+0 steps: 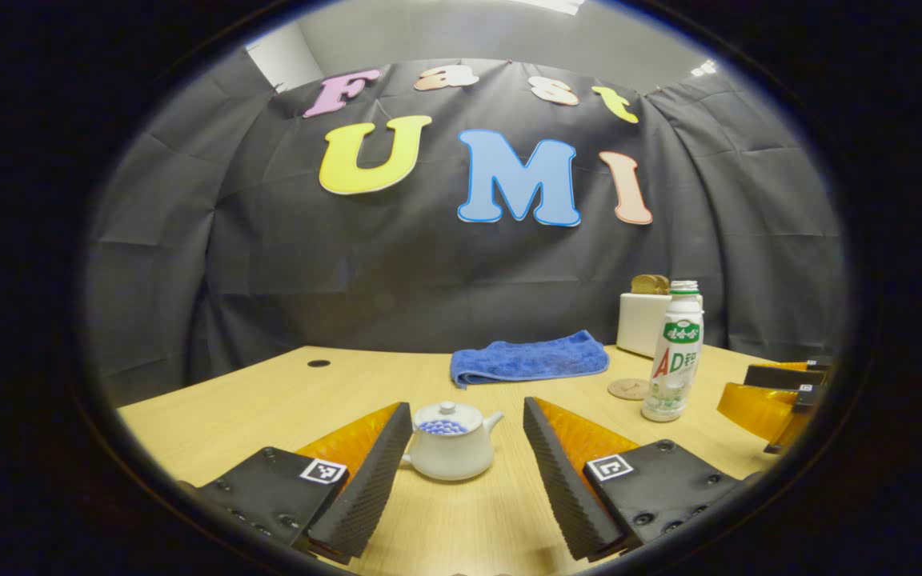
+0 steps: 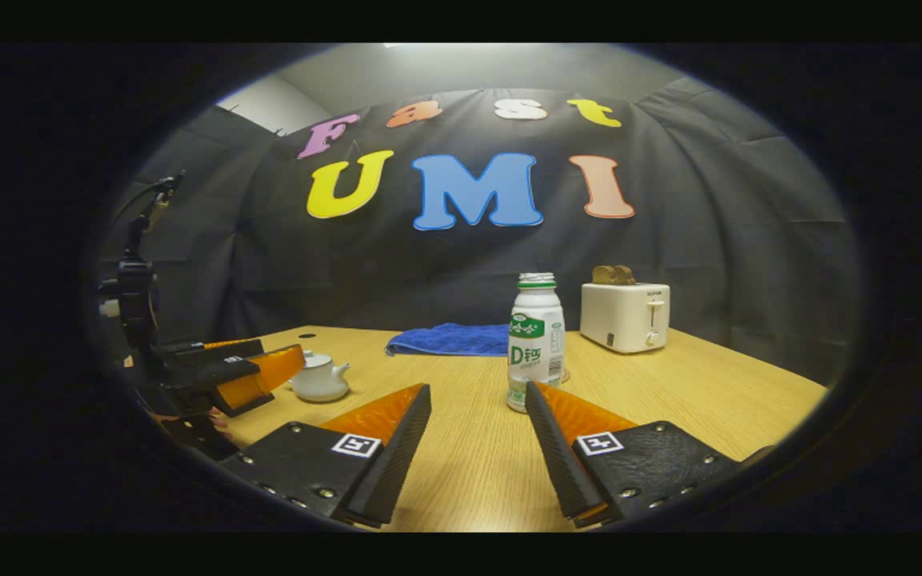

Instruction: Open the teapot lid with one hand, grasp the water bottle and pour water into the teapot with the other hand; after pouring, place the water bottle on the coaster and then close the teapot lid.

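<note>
A small white teapot (image 1: pixel 451 442) with its lid (image 1: pixel 447 416) on stands on the wooden table, just ahead of my open left gripper (image 1: pixel 467 416), between the lines of its two fingers. The white water bottle (image 1: pixel 674 352) with a green label stands upright to the right, next to a round coaster (image 1: pixel 628 389). In the right gripper view the bottle (image 2: pixel 535 342) stands just beyond my open right gripper (image 2: pixel 479 397), slightly right of its centre line. The teapot (image 2: pixel 319 377) appears at the left there, behind the left gripper (image 2: pixel 249 374).
A folded blue towel (image 1: pixel 528 358) lies at the back of the table (image 1: pixel 269 400). A white toaster (image 2: pixel 625 316) with bread in it stands at the back right. The right gripper (image 1: pixel 773 396) shows at the right edge of the left gripper view.
</note>
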The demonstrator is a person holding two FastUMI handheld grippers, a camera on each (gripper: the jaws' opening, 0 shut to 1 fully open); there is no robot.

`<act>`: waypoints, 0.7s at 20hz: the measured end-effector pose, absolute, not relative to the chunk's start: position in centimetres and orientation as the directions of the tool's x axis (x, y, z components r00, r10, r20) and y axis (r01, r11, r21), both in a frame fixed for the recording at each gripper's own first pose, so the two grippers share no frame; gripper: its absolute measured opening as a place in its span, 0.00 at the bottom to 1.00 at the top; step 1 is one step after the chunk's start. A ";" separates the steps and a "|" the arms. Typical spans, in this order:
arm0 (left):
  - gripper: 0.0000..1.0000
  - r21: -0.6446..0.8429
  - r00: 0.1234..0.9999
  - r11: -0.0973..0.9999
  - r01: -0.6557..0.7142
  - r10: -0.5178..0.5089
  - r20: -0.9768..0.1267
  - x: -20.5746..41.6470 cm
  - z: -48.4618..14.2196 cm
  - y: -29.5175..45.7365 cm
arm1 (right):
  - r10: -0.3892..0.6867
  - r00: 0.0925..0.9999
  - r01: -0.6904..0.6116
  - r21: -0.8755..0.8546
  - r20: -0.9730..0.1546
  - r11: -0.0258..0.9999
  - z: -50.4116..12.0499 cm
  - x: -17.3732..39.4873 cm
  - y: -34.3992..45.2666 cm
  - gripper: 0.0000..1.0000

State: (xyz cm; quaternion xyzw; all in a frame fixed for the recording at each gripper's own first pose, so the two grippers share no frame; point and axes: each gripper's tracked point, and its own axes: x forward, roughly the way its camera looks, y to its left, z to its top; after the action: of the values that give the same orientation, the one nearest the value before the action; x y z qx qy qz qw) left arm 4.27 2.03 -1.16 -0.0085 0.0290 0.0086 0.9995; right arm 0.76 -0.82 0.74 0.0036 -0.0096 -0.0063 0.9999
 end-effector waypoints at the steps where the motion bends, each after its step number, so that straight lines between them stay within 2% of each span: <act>1: 0.96 -0.011 0.998 1.000 -0.019 0.018 -0.057 4.6 -1.3 2.1 | -0.013 1.000 0.013 0.004 0.017 1.000 0.6 0.8 -0.9 0.74; 7: 0.99 -0.003 0.995 0.999 -0.044 0.043 -0.093 7.8 -1.7 3.8 | 0.000 1.000 0.000 -0.010 0.012 1.000 0.9 0.4 -0.6 0.74; 8: 0.94 0.002 0.994 0.999 -0.048 0.048 -0.100 8.3 -1.7 4.1 | -0.004 1.000 0.004 -0.012 0.019 1.000 1.2 0.4 -0.7 0.74; 11: 0.94 0.026 0.992 0.999 -0.043 0.046 -0.120 9.6 -2.6 3.9 | -0.003 1.000 0.003 -0.005 0.031 1.000 1.7 0.4 -0.9 0.74; 12: 0.89 0.030 0.990 0.999 -0.038 0.042 -0.131 9.8 -2.8 3.8 | -0.004 0.999 0.004 -0.005 0.035 1.000 1.9 0.4 -0.9 0.75; 13: 0.89 0.024 0.991 0.999 -0.040 0.042 -0.127 10.1 -2.7 3.8 | -0.007 0.999 0.007 -0.008 0.040 1.000 2.1 0.3 -1.0 0.75; 14: 0.93 0.016 0.992 0.999 -0.035 0.036 -0.125 10.2 -2.7 3.6 | -0.011 0.999 0.011 -0.012 0.043 1.000 2.2 0.4 -1.2 0.75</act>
State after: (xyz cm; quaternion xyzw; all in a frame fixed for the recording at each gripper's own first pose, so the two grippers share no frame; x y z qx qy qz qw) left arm 10.18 3.62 -2.69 0.0069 0.0626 0.0178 0.9979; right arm 0.36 -1.15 2.17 -0.0060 -0.0216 -0.0054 0.9997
